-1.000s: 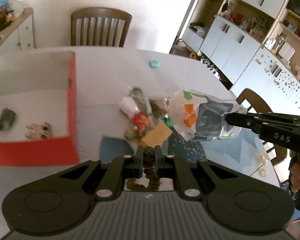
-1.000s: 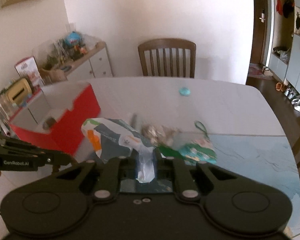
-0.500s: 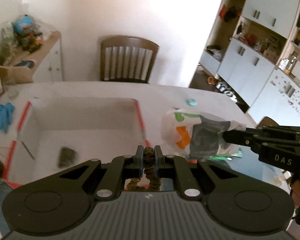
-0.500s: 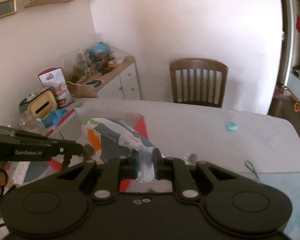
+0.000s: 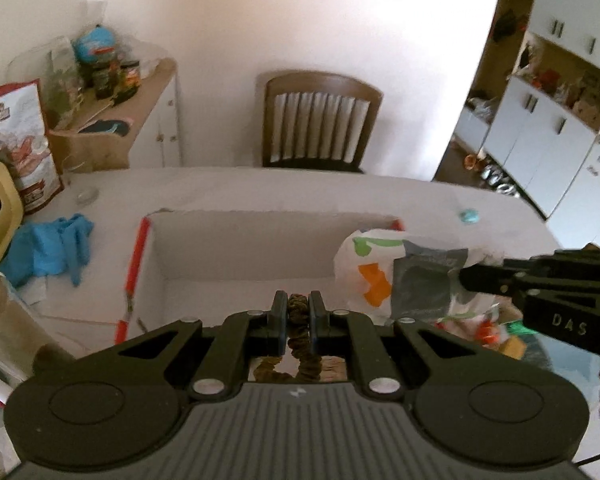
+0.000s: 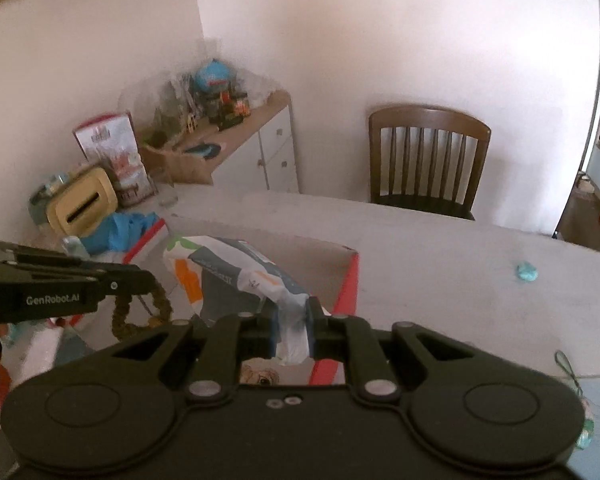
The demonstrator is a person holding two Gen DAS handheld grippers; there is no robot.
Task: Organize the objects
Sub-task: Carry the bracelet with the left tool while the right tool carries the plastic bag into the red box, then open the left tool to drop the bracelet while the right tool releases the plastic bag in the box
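My left gripper (image 5: 298, 300) is shut on a brown braided loop (image 5: 300, 344), which dangles below the fingers. It hangs over the near edge of an open box (image 5: 260, 236), white inside and red outside. In the right wrist view the same loop (image 6: 140, 314) hangs from the left gripper (image 6: 150, 280). My right gripper (image 6: 292, 314) is shut on the twisted end of a white plastic bag (image 6: 228, 276) printed orange, green and grey. The bag (image 5: 380, 276) floats above the box's right end, held by the right gripper (image 5: 466, 276). A small printed item (image 6: 260, 376) lies in the box under the right gripper.
A pile of small items (image 5: 496, 332) lies on the table right of the box. Blue gloves (image 5: 48, 248) and a yellow holder (image 6: 82, 202) sit to the box's left. A teal bit (image 6: 527, 272) lies further right. A wooden chair (image 5: 320, 120) and a cluttered sideboard (image 5: 140, 92) stand behind the table.
Both grippers have swung left from the pile to above the box, each carrying its load. The box interior now fills the middle of the left wrist view.
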